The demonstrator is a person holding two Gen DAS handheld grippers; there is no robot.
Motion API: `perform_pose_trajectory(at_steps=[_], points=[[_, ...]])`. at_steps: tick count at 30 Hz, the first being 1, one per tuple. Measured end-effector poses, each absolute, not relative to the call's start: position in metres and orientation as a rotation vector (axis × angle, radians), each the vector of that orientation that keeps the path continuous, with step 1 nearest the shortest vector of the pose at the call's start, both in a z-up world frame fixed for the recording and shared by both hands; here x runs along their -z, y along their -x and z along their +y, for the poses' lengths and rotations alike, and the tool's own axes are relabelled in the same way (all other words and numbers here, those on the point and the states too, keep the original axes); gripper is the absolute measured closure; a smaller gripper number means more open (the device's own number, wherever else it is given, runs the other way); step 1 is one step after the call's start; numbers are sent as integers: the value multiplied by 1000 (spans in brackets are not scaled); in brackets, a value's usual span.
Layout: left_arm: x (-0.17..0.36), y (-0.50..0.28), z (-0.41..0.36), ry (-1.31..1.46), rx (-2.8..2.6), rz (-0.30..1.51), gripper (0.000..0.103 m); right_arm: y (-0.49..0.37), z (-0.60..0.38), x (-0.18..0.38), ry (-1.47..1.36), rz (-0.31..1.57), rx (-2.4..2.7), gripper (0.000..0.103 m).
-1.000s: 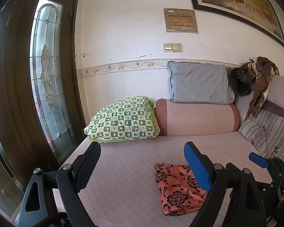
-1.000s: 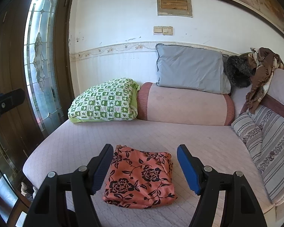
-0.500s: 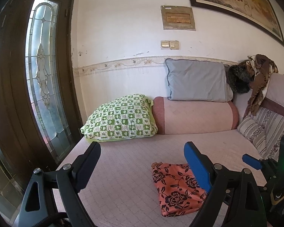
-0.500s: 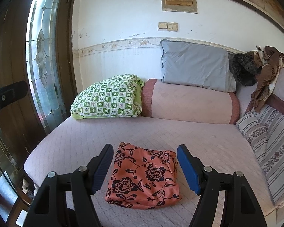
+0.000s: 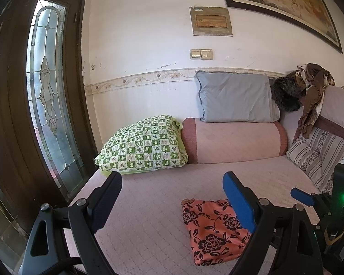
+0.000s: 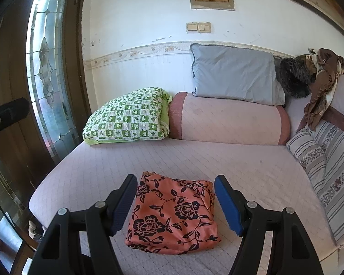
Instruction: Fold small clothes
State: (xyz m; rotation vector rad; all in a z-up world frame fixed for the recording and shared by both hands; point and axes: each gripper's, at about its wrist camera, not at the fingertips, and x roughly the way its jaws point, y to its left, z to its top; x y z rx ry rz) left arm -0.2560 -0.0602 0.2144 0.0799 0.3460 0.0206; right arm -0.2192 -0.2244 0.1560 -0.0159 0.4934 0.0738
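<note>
From the left wrist, the left hand-held gripper [image 5: 172,197] hangs with jaws wide and empty over the pink bed [image 5: 149,206]; the folded orange floral cloth [image 5: 214,226] lies off to its right, near the bed's front edge.

From the right wrist, the right hand-held gripper [image 6: 175,206] is spread open above that cloth [image 6: 172,215], clear of it.

You've got an orange-and-black floral folded cloth [image 6: 172,215] on a pale pink quilted daybed cover [image 6: 217,158], a green-and-white checked pillow [image 6: 128,119], plain grey pillow [image 6: 234,75], pink bolster [image 6: 227,119] with darker ends, striped floral cushion [image 6: 328,160], brown scarf [image 6: 321,84].
</note>
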Motion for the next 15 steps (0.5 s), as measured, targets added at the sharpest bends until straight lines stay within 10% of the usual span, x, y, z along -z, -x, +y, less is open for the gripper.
perform_pose_trajectory(at_steps=[15], points=[[-204,218,-56,63,100,310,13,178,-240,-136,-54,533,-92,30]])
